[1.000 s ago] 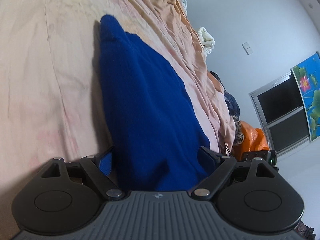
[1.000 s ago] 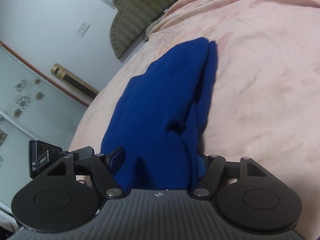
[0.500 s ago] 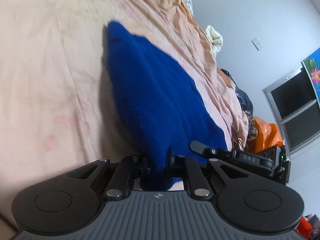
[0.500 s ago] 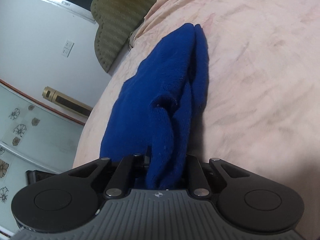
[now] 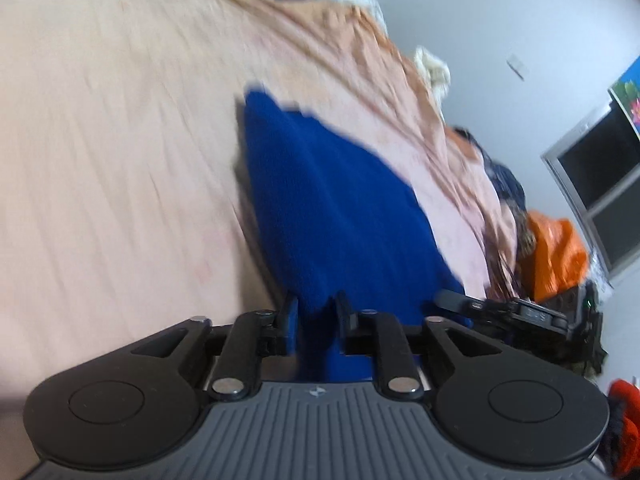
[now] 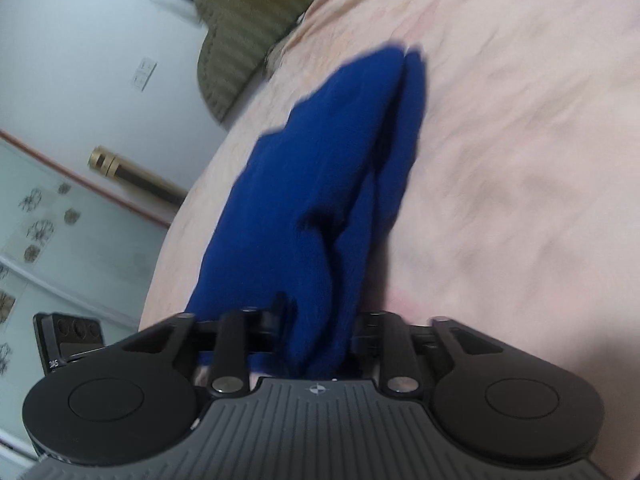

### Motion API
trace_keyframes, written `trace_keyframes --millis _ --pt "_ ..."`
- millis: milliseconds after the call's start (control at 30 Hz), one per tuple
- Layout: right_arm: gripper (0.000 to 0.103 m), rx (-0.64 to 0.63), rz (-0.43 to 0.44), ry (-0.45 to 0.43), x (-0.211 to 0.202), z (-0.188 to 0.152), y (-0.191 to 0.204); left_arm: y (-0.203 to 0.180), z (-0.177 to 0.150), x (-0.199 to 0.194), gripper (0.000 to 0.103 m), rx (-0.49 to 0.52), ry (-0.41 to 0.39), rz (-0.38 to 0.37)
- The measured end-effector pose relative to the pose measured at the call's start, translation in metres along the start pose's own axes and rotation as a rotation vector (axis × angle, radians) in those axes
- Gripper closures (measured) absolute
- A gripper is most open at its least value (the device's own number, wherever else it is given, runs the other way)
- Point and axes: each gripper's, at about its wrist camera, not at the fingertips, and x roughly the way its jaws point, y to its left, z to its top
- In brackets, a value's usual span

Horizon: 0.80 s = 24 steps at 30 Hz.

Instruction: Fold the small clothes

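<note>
A dark blue knit garment (image 5: 328, 208) lies on a pink bedsheet (image 5: 120, 160). My left gripper (image 5: 314, 312) is shut on its near edge, with cloth bunched between the fingers. In the right wrist view the same blue garment (image 6: 320, 200) stretches away over the bedsheet (image 6: 520, 160), and my right gripper (image 6: 316, 320) is shut on its near end, which is raised off the sheet. The other gripper shows at the right edge of the left wrist view (image 5: 520, 316) and at the left edge of the right wrist view (image 6: 68, 336). Both views are blurred by motion.
An olive headboard (image 6: 244, 32) stands at the bed's far end. A rumpled peach blanket (image 5: 380, 72) lies along the bed's far side, with an orange bag (image 5: 556, 252) and a window (image 5: 600, 184) beyond. A wall with a switch (image 6: 144, 74) is to the left.
Both grippers went from open around the garment's edge to shut on it. They have since lifted the held edge a little and the views have shifted.
</note>
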Motion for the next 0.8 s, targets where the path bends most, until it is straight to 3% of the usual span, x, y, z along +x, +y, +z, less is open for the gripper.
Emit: trace_keyframes --millis 33,67,100,233,333,467,533,567,600,700,800 --pt "0.052 -0.009 -0.018 -0.029 -0.005 0.006 -0.001 0.002 0.01 0.0 0.058 0.0 -0.017 0.001" --pt "0.044 -0.012 -0.039 -0.058 -0.008 0.014 -0.002 0.006 0.018 0.002 0.035 -0.008 -0.034 0.0" --pt "0.043 -0.01 -0.056 -0.083 -0.009 0.024 -0.004 0.01 0.029 0.008 0.029 -0.028 -0.051 0.002" --pt "0.044 0.024 -0.074 -0.116 0.015 0.058 -0.022 0.026 0.064 0.047 0.029 -0.104 -0.009 -0.06" --pt "0.044 0.066 -0.023 -0.139 0.036 0.078 -0.033 0.041 0.083 0.086 0.029 -0.193 0.027 -0.071" --pt "0.043 0.003 -0.012 -0.124 0.066 0.102 -0.027 0.044 0.101 0.113 0.03 -0.228 -0.004 -0.116" --pt "0.043 -0.018 0.006 -0.111 0.081 0.113 -0.026 0.04 0.108 0.124 0.042 -0.214 -0.008 -0.108" --pt "0.044 -0.029 0.017 -0.106 0.087 0.119 -0.023 0.038 0.11 0.129 0.066 -0.202 -0.004 -0.089" --pt "0.055 -0.036 0.025 -0.094 0.094 0.124 -0.023 0.036 0.112 0.134 0.076 -0.18 0.003 -0.065" --pt "0.079 -0.047 0.017 -0.055 0.106 0.132 -0.022 0.031 0.11 0.132 0.082 -0.121 -0.035 -0.044" --pt "0.081 -0.071 0.027 -0.043 0.108 0.133 -0.021 0.017 0.105 0.115 0.083 -0.013 -0.102 -0.023"
